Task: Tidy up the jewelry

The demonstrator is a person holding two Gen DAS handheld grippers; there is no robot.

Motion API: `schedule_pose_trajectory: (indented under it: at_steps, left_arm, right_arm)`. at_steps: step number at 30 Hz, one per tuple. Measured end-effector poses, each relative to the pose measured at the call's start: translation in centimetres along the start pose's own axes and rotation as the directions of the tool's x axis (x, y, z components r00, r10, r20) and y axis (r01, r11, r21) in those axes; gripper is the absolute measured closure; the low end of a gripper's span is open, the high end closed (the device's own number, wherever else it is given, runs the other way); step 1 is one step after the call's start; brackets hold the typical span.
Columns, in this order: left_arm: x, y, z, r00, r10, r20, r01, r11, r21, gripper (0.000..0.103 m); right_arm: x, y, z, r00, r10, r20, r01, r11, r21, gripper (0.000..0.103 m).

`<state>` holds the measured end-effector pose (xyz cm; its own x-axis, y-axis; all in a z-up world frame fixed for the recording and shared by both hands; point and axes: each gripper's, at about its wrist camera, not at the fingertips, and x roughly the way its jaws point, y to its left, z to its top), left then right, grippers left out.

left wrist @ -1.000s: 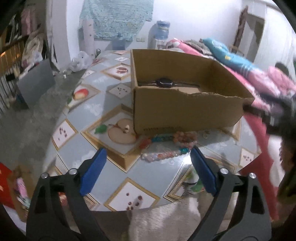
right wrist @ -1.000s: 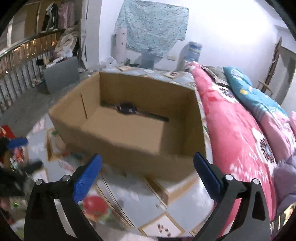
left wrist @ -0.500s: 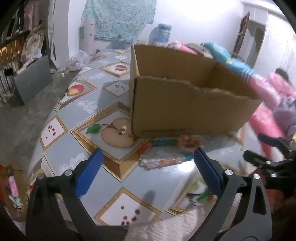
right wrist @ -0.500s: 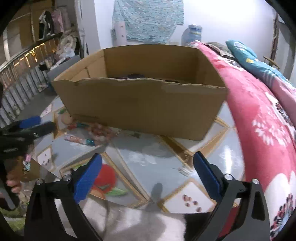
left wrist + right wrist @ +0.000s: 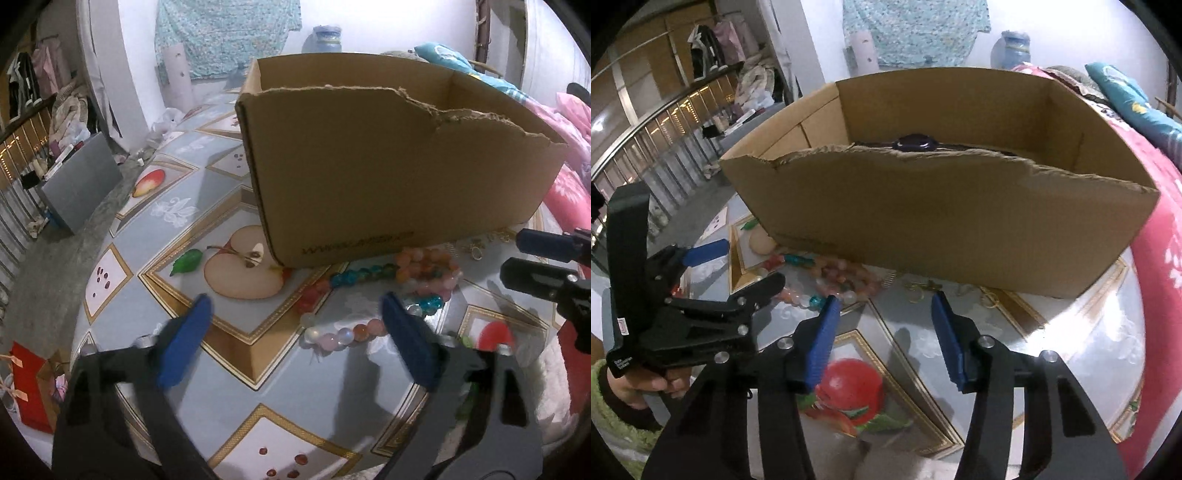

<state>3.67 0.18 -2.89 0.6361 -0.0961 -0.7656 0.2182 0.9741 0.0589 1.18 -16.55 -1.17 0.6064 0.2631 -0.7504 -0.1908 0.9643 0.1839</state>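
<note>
A torn-edged cardboard box (image 5: 388, 166) stands on the table, with a dark wristwatch (image 5: 916, 142) lying inside it. Strands of coloured beads (image 5: 424, 266) lie in a heap along its front wall, one pale pink strand (image 5: 343, 332) nearest me. My left gripper (image 5: 295, 306) hovers low over that strand; its jaws are closing and the pads touch nothing. Small gold earrings (image 5: 923, 288) lie just past my right gripper (image 5: 885, 301), whose jaws are also closing on nothing. The left gripper (image 5: 746, 266) shows in the right wrist view, and the right gripper (image 5: 517, 258) in the left wrist view.
The table wears a glossy fruit-print cloth (image 5: 229, 369). A pink blanket (image 5: 1156, 295) borders it on the right. A hand in a green fuzzy sleeve (image 5: 624, 417) holds the left gripper. On the floor to the left are a grey box (image 5: 77, 188) and a red gift bag (image 5: 29, 387).
Both grippers have sunk toward the table in front of the box, and their jaws have narrowed, the right more. In the left wrist view the watch has dropped behind the box wall.
</note>
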Motion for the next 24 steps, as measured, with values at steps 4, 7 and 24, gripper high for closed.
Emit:
schedule_pose_trajectory:
  at_steps: [4,7,24]
  left_arm:
    - [1.0,0.4,0.0,0.997,-0.041,-0.063,0.04,0.999,-0.017,0.052]
    - [1.3,0.4,0.2,0.996,-0.051,-0.075,0.049,0.999,-0.022,0.056]
    - [-0.8,2.0,0.4,0.961,-0.269,-0.067,0.259,0.956,-0.136,0.094]
  right_arm:
    - [0.0,0.6,0.1,1.0,0.021,0.006,-0.021,1.0,-0.008,0.054]
    - [-0.2,1.0,0.1,1.0,0.026,0.015,-0.025,1.0,-0.017,0.054]
    - [-1.1,3.7,-0.3,0.987,0.159,0.017,-0.157,0.984,-0.089,0.081]
